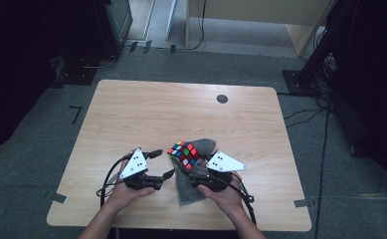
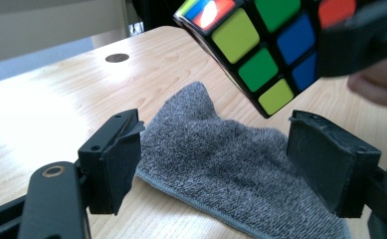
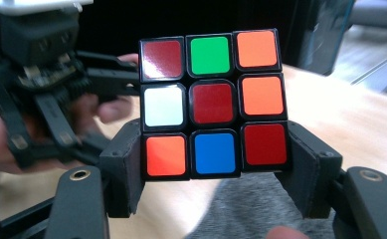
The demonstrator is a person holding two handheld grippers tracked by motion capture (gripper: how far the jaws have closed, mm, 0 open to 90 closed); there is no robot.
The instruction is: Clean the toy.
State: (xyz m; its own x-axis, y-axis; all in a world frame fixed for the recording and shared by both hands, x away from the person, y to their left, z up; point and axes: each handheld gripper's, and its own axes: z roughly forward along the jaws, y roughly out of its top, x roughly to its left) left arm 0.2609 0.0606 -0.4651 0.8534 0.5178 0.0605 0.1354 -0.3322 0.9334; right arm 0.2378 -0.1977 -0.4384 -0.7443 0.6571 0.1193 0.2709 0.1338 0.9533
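Observation:
A scrambled colour cube hangs just above a grey cloth near the table's front edge. My right gripper is shut on it: in the right gripper view both pads press the sides of the cube's bottom row, the red-centred face toward the camera. My left gripper stands open just left of the cube, nothing between its fingers. In the left gripper view its jaws are spread over the cloth, and the cube floats above and beyond them.
The wooden table has a small dark round disc near its far edge. Grey carpet surrounds it, with black stands and cables on the floor at the far left and at the right. Tape marks sit by the table's front corners.

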